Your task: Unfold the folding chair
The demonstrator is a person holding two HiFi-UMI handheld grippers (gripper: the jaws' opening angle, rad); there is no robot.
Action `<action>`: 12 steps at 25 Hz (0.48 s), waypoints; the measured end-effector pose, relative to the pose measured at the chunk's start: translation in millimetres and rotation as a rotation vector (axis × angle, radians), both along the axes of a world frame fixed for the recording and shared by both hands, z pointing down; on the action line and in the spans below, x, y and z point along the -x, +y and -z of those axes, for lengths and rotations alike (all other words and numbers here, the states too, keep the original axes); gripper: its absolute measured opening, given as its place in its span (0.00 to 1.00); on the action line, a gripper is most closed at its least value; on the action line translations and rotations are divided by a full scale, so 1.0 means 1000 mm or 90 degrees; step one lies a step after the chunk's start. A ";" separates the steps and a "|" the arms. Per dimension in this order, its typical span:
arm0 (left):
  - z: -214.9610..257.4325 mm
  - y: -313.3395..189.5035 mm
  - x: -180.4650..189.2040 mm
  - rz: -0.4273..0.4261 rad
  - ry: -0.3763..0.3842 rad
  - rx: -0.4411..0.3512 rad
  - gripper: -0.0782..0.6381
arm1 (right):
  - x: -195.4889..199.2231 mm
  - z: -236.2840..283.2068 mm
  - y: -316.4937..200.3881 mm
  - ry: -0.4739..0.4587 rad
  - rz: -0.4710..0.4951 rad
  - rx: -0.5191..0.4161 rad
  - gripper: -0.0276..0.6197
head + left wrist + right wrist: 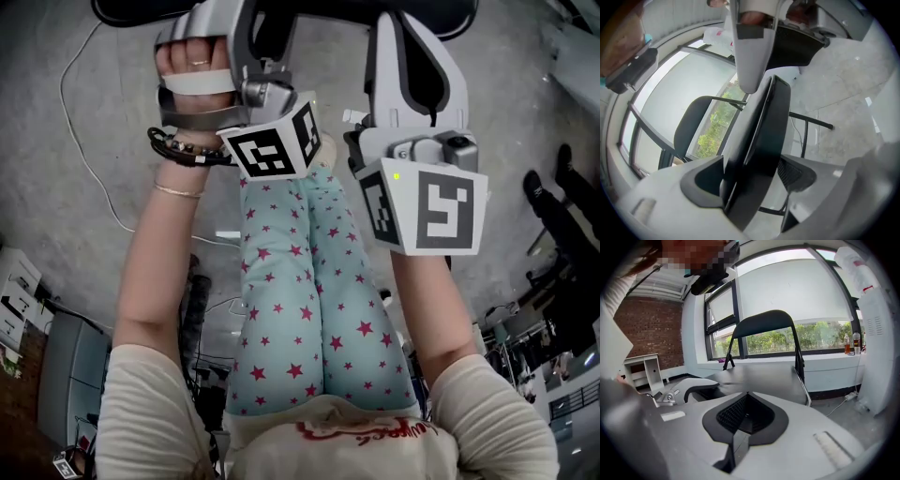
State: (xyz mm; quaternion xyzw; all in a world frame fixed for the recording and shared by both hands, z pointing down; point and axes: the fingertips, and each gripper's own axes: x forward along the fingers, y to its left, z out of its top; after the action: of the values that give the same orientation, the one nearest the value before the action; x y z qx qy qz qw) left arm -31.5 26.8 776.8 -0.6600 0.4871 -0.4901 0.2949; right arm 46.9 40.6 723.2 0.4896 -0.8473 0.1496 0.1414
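While the person stands on a grey concrete floor (56, 206) in star-printed trousers (309, 300), both grippers are held forward at the folding chair's seat (131, 11), which shows as a black strip along the top edge of the head view.

Left gripper (253, 17): gripped by a bare hand (192, 61) with bracelets at the wrist. In the left gripper view its jaws stand narrow, closed on the black seat (768, 131). The seat is seen edge-on and passes straight between the textured pads of the left gripper (750, 180). Beyond it are the curved backrest (691, 126) and a thin black leg tube (811, 121). The right gripper (750, 51) lies against the same seat edge further along.

Right gripper (412, 28): in the right gripper view its jaws are drawn close. The near edge of the seat (764, 376) enters the dark notch between the pads of the right gripper (740, 420). From there the seat runs flat away to the backrest (764, 319), which stands upright on its black frame. The left gripper (698, 390) holds the seat edge just beside it.

Surroundings: a large window (797, 282) behind the chair, two bottles (851, 343) on the sill, a brick wall (642, 333), a white shelf unit (642, 369), and a white cable (84, 159) on the floor.
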 end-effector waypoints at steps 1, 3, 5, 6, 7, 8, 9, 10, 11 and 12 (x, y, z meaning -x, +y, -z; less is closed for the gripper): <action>0.001 0.005 0.001 0.009 0.012 0.006 0.60 | 0.001 0.000 0.001 0.001 0.007 -0.002 0.08; 0.007 0.014 0.004 0.040 0.045 0.020 0.60 | 0.001 0.003 0.004 0.003 0.016 -0.006 0.08; 0.018 0.022 0.012 0.091 0.098 0.039 0.59 | 0.000 0.008 0.005 0.002 0.020 -0.008 0.08; 0.024 0.026 0.017 0.120 0.128 0.045 0.59 | 0.000 0.011 0.005 0.000 0.021 -0.008 0.08; 0.031 0.028 0.022 0.150 0.158 0.049 0.58 | 0.000 0.016 0.004 -0.002 0.022 -0.009 0.08; 0.039 0.029 0.027 0.178 0.186 0.052 0.57 | 0.000 0.021 0.002 -0.003 0.022 -0.011 0.08; 0.047 0.030 0.030 0.204 0.213 0.055 0.55 | 0.000 0.029 0.000 -0.005 0.022 -0.013 0.08; 0.057 0.031 0.032 0.226 0.240 0.057 0.53 | 0.001 0.040 -0.002 -0.007 0.021 -0.017 0.08; 0.069 0.031 0.032 0.245 0.270 0.055 0.50 | 0.003 0.052 -0.005 -0.011 0.020 -0.022 0.08; 0.083 0.030 0.033 0.262 0.301 0.048 0.46 | 0.004 0.067 -0.009 -0.016 0.019 -0.028 0.08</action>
State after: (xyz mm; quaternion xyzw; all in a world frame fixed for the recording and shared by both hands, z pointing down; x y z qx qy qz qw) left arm -64.3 57.0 693.4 -0.6539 0.6467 -0.3903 0.0433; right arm 42.7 31.5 656.3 0.4778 -0.8594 0.1351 0.1222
